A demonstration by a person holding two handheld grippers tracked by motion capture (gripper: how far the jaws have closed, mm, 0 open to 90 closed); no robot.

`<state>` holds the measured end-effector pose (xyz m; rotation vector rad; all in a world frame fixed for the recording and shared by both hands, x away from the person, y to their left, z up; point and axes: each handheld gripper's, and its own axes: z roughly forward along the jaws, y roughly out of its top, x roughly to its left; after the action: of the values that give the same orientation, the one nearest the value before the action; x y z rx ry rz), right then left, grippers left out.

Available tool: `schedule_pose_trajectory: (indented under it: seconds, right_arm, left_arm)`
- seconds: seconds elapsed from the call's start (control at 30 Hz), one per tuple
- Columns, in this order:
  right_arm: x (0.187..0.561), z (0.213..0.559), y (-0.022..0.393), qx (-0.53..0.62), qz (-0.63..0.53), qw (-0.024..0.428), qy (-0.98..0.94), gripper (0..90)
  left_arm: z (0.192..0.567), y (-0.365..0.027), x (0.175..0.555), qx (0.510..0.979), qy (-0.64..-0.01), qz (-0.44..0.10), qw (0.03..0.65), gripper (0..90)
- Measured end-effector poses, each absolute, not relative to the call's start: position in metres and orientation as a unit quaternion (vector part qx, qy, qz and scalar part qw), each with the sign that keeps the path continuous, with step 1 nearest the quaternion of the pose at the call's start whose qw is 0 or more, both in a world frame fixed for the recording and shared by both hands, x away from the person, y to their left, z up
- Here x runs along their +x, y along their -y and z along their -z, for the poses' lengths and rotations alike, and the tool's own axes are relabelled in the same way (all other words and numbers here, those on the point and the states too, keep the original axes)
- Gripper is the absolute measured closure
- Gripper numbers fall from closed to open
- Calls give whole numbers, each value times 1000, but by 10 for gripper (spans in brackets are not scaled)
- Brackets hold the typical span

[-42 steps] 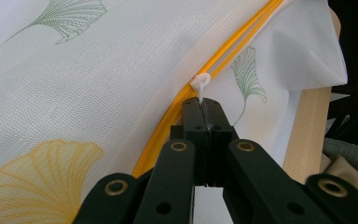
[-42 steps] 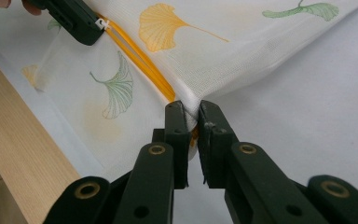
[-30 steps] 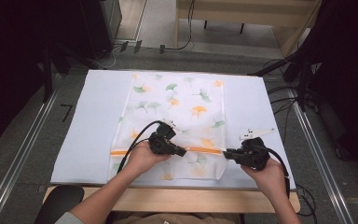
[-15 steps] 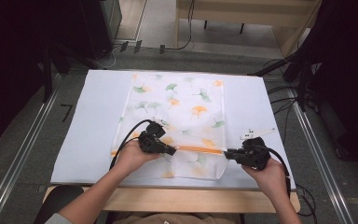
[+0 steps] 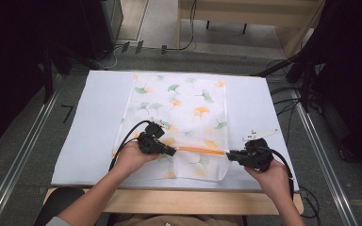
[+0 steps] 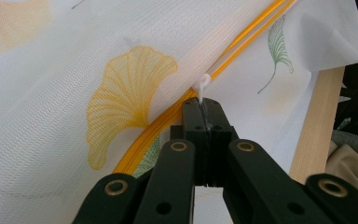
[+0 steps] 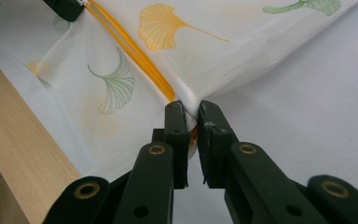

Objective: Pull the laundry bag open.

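A white mesh bag [image 5: 184,103] printed with green and orange ginkgo leaves lies flat on the white table cover [image 5: 89,117]. An orange zipper [image 5: 200,150] runs across its near end. My left gripper [image 5: 173,151] is shut on the small white zipper pull [image 6: 202,85], with the jaws [image 6: 204,109] pressed together around it. At the zipper's right end my right gripper [image 5: 229,154] is shut on the bag's edge [image 7: 191,109], where the mesh bunches between the jaws. The zipper [image 7: 130,53] stretches taut between the two grippers.
The wooden front edge of the table [image 5: 179,200] lies just behind both hands. Metal rails [image 5: 23,155] flank the table on the floor, and cables [image 5: 287,101] trail at the right. The person's forearms come in from the bottom.
My left gripper has slid left along the zipper with the pull in it, so more orange zipper shows between the grippers. The right gripper has held still.
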<state>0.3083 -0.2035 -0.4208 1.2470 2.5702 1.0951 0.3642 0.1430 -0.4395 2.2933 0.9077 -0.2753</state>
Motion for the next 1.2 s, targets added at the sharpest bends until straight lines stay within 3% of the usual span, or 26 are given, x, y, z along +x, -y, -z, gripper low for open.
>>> schedule_pose_trajectory:
  seconds: [1.2]
  right_arm:
    - [309, 421, 203, 403, -357, 41, -842, 849]
  left_arm:
    - [440, -151, 367, 872, -353, 113, 320, 900]
